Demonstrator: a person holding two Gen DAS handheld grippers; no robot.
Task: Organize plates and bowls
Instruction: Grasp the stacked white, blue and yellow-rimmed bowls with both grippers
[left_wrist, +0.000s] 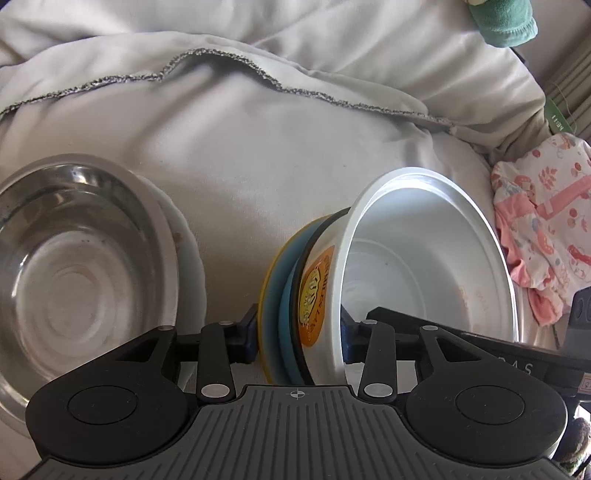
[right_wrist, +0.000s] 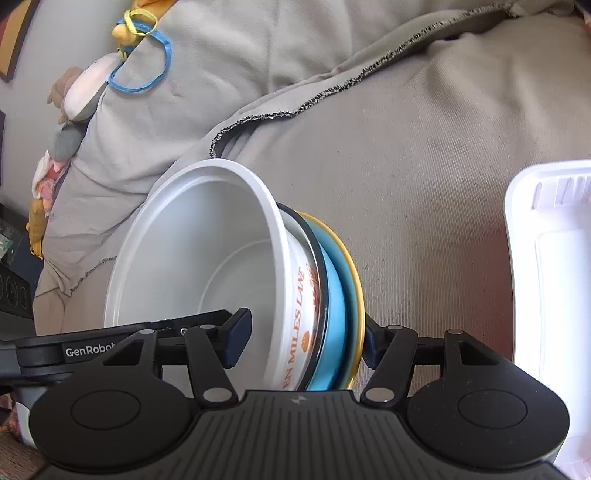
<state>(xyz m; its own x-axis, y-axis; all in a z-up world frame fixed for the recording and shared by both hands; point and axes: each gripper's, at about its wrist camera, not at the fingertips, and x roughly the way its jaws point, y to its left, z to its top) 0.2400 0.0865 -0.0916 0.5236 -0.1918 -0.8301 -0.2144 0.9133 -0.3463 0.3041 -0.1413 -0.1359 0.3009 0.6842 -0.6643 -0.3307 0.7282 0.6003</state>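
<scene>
A nested stack stands on edge over the grey blanket (left_wrist: 258, 155): a white bowl (left_wrist: 424, 251) with an orange label, then a blue bowl (left_wrist: 286, 299) and a yellow plate (left_wrist: 265, 295). My left gripper (left_wrist: 299, 328) straddles its lower rim, one pad inside the white bowl and one behind the yellow plate, close to both without a clear press. My right gripper (right_wrist: 306, 338) is shut on the same stack (right_wrist: 325, 295), one pad within the white bowl (right_wrist: 192, 258) and the other behind the yellow plate (right_wrist: 356, 280). Each view also shows the other gripper's finger reaching into the bowl.
A steel bowl (left_wrist: 81, 266) sits on a white plate (left_wrist: 186, 240) at the left. A white foam tray (right_wrist: 550, 280) lies to the right of the stack. Pink patterned cloth (left_wrist: 546, 229), a green cloth (left_wrist: 506, 22) and a soft toy (right_wrist: 81, 99) lie along the blanket's edges.
</scene>
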